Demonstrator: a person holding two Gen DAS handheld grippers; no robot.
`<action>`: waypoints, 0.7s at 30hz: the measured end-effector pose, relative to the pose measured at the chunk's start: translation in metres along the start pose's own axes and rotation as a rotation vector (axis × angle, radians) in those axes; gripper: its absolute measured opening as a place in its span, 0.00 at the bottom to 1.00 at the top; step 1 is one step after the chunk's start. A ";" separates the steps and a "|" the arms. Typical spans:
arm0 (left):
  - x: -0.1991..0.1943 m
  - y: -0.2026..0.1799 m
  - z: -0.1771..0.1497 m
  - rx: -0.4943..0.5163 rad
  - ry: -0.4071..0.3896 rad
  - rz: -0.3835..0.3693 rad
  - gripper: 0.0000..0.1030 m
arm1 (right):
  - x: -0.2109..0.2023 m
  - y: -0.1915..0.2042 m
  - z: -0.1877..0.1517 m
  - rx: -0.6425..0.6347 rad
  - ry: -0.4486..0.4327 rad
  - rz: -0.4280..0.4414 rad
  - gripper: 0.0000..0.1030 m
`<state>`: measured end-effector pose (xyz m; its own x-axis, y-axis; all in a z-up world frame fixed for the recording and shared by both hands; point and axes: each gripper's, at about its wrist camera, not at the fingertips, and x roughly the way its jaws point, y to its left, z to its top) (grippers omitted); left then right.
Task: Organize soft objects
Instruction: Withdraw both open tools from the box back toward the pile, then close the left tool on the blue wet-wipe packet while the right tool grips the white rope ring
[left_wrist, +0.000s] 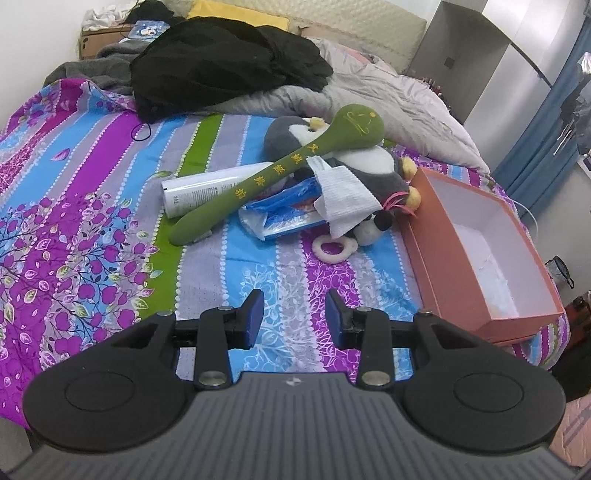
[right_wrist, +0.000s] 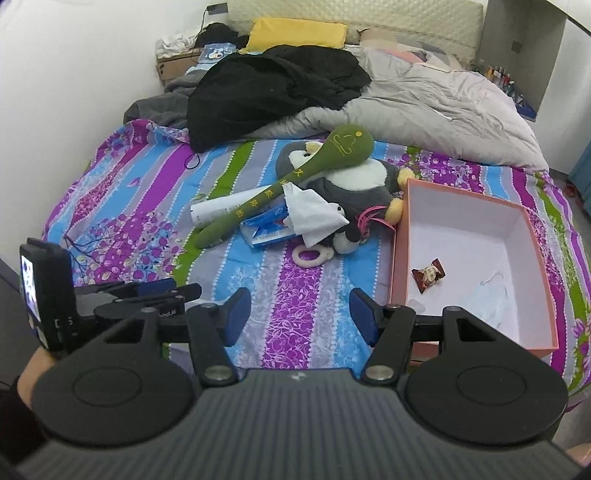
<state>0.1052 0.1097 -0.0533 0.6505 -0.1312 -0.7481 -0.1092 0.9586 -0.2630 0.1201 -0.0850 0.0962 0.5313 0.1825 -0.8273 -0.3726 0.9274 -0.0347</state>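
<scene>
- Partly, I see the penguin toy buried under the green plush stick, which slants head-up toward the far right.
- Both my left gripper and right gripper have jaws spread, empty.

The left gripper hovers over the striped bed, fingers apart and empty. Farther off, a green plush mallet lies across a penguin plush and white tube. The open pink box sits right.

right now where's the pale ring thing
In both wrist views the pale ring lies on the striped bedsheet, at the pile's near edge, just before the small plush.
</scene>
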 end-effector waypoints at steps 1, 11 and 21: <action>0.001 0.000 0.000 0.001 0.001 0.000 0.40 | 0.002 0.000 0.002 -0.003 0.000 0.002 0.60; 0.028 0.003 0.012 -0.012 0.013 -0.014 0.40 | 0.032 -0.013 0.013 0.067 0.001 0.061 0.60; 0.092 0.013 0.029 0.024 0.069 -0.015 0.40 | 0.134 -0.023 0.004 0.139 0.108 0.060 0.60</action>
<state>0.1849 0.1177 -0.1081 0.5985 -0.1624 -0.7845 -0.0810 0.9620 -0.2609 0.2031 -0.0809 -0.0113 0.4237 0.2100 -0.8811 -0.2889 0.9533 0.0883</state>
